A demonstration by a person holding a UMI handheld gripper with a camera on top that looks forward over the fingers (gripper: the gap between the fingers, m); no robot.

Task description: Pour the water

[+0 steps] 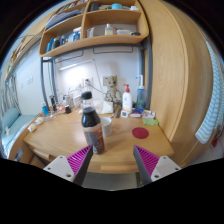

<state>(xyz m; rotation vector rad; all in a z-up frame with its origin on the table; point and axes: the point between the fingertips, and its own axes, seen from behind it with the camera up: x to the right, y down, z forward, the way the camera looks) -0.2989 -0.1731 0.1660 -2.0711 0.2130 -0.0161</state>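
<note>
A dark bottle (pixel 91 122) with a white cap and a red label stands on the wooden table (pixel 70 135), just ahead of my left finger. Right behind it, to its right, stands a white cup (pixel 107 127). My gripper (pixel 112 163) is open near the table's front edge, its magenta pads (pixel 147 160) spread wide with only bare tabletop between them. The bottle sits slightly left of the gap and beyond the fingertips, touched by neither.
A red round coaster (pixel 140 132) lies on the table to the right. A white spray bottle (pixel 126 100) and small items stand at the back by the wall. Shelves (pixel 85 35) hang above. A wooden wardrobe panel (pixel 175 70) rises at the right.
</note>
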